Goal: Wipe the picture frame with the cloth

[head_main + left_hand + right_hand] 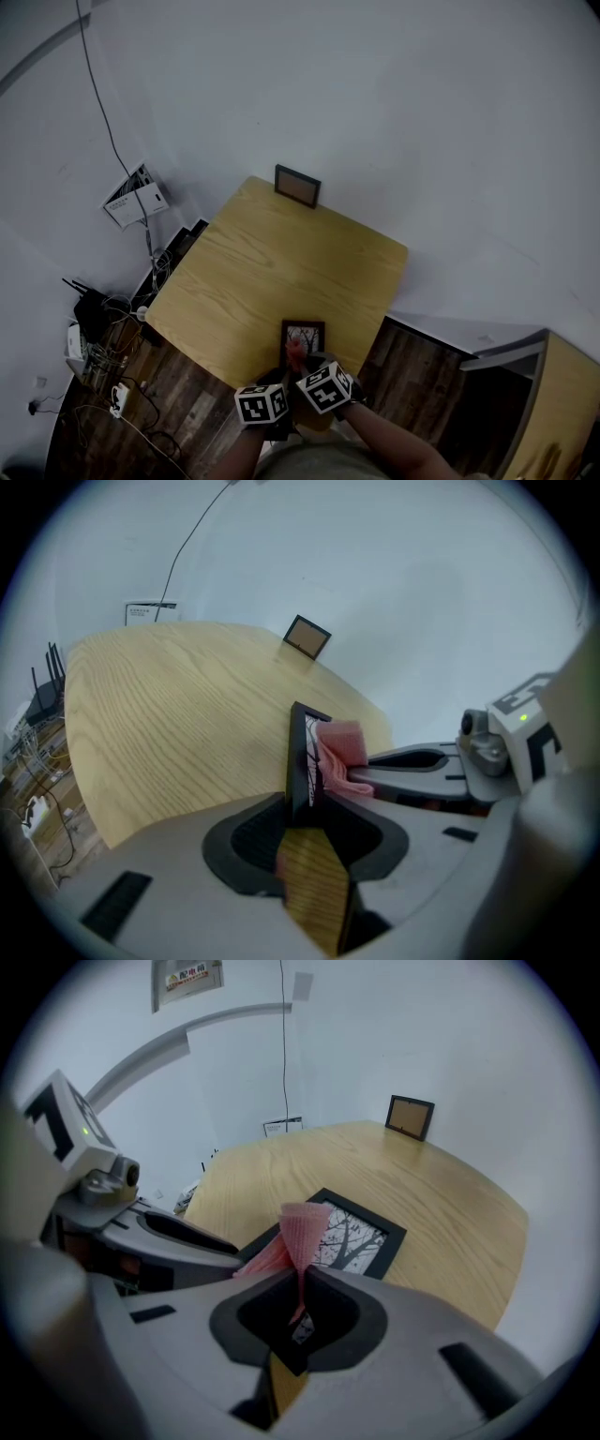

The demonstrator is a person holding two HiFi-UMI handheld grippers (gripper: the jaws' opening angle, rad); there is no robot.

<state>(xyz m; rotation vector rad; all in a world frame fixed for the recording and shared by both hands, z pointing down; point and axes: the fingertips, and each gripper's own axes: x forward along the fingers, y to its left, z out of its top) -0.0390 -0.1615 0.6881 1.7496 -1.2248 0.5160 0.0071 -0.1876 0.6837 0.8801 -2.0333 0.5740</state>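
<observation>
Table [272,262]: wide open wooden top between near and far edges. Second frame [297,185] stands at the far edge, by the wall. Picture frame [303,334] sits close to the near edge, its lower part hidden behind the claws in the head view. Left claw [302,808] is clamped on its rim. Right claw [300,1283] pinches the pink cloth [302,1230], which lies at the frame's face; contact is hard to confirm.

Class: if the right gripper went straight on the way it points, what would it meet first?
Most likely the picture frame: the pink cloth pinched in the right gripper leads, and would touch the frame's tree print first. Depth is unclear.
</observation>
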